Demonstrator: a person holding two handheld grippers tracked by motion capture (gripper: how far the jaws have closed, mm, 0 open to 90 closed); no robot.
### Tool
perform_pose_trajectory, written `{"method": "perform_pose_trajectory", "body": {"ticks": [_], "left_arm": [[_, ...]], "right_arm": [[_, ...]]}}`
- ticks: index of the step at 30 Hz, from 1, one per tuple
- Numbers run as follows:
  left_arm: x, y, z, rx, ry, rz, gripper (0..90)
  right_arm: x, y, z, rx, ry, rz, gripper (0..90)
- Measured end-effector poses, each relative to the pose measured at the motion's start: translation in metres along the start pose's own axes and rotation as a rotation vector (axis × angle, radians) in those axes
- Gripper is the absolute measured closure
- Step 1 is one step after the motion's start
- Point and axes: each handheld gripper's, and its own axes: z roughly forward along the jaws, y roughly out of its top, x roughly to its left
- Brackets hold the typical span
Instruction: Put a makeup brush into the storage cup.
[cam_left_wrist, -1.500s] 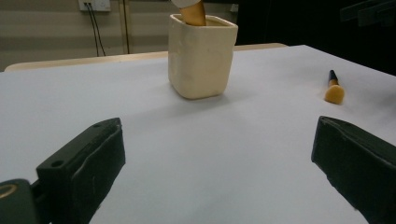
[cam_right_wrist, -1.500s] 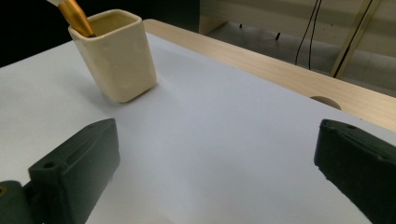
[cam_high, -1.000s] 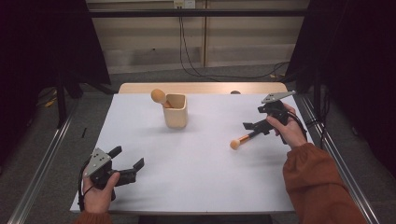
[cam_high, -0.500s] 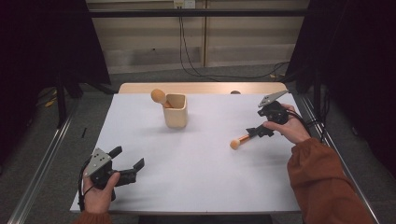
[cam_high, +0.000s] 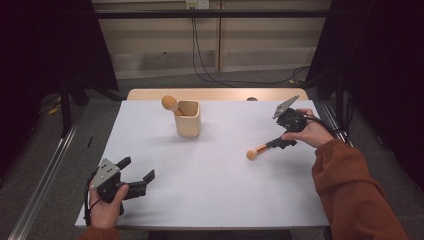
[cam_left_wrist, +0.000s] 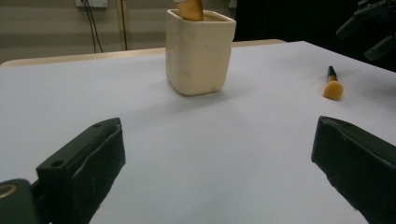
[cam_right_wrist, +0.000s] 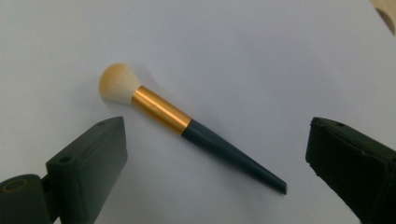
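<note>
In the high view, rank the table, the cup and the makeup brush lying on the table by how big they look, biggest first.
1. Table, by far the largest.
2. Cup.
3. Makeup brush, thinnest, though the right claw hovering over its handle hides its full length, so its place is unsure.

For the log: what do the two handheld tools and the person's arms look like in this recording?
Both are black. The left tool and the right tool each carry a grey three-cornered plate on top and end in two blocky black jaws with small round holes near the base. A black cable trails from each. The right arm wears a rust-orange sleeve; a sliver of the same colour shows at the left wrist.
</note>
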Motion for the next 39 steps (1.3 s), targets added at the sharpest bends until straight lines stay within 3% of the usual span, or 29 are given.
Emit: {"method": "perform_pose_trajectory", "body": {"ticks": [7,17,18,20,21,27,29,39], "left_arm": [[-0.001,0.0,0.001,0.009,0.005,0.006,3.2],[0.0,-0.001,0.001,0.01,0.011,0.001,3.1],[0.001,-0.001,0.001,0.011,0.011,0.0,3.1],[0.001,-0.001,0.002,0.013,0.009,0.0,3.2],[0.001,-0.001,0.002,0.016,0.007,0.003,3.1],[-0.001,-0.001,0.003,0.022,-0.004,0.014,3.1],[-0.001,-0.001,0.003,0.024,-0.005,0.015,3.1],[-0.002,-0.001,0.004,0.029,-0.015,0.021,2.9]], "right_arm": [[-0.004,0.003,0.007,0.092,0.037,-0.049,5.8],[-0.005,0.01,0.025,0.15,0.109,-0.104,5.9],[-0.003,0.012,0.026,0.171,0.108,-0.082,4.7],[-0.004,0.014,0.032,0.184,0.115,-0.121,5.2],[-0.002,0.014,0.034,0.191,0.116,-0.113,5.4],[-0.002,0.012,0.046,0.23,0.122,-0.171,16.8],[-0.002,0.012,0.048,0.231,0.114,-0.173,15.9],[-0.002,0.011,0.059,0.257,0.122,-0.193,29.4]]}}
